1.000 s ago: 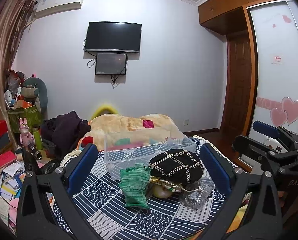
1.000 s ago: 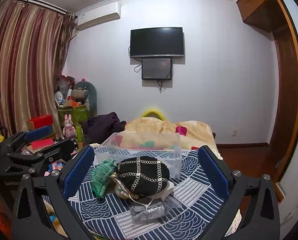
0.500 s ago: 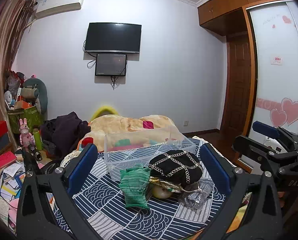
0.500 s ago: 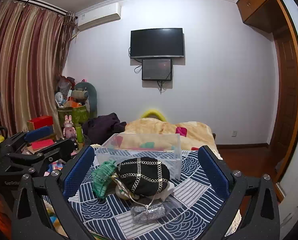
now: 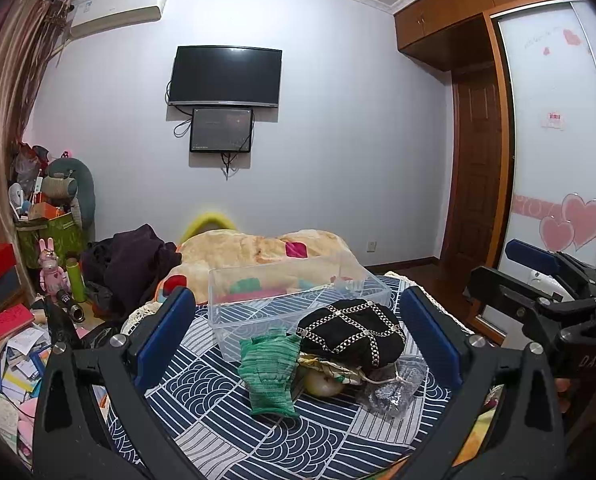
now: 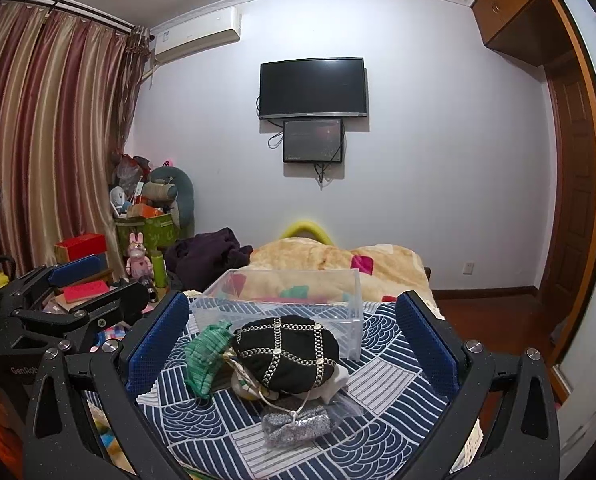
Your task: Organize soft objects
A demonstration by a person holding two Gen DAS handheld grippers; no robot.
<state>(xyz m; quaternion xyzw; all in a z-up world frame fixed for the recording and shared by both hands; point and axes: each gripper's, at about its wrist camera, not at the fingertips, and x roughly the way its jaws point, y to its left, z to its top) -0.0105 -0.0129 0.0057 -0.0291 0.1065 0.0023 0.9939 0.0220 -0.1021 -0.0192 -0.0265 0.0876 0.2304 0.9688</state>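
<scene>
- Left gripper (image 5: 298,336): held level over the near edge of the bed, pointing toward the far wall; blue-padded fingers (image 5: 165,328) spread wide apart, holding nothing.
- Right gripper (image 6: 293,340): same level pose beside the left one, fingers equally wide apart, nothing between them.
- Task items: a pile sits on the blue patterned bedspread (image 5: 201,384), in front of both grippers and clear of the pads. It comprises a green knitted glove (image 5: 269,372), a black cap with chain lattice (image 5: 352,332) lying on top of other pieces, and a silvery pouch (image 6: 298,422) at the near side.
- Clear plastic bin (image 5: 293,300): just behind the pile, upright; it appears to hold nothing.
- Change from earlier frames: none of note; both grippers remain in place and as wide apart, pile undisturbed.
</scene>
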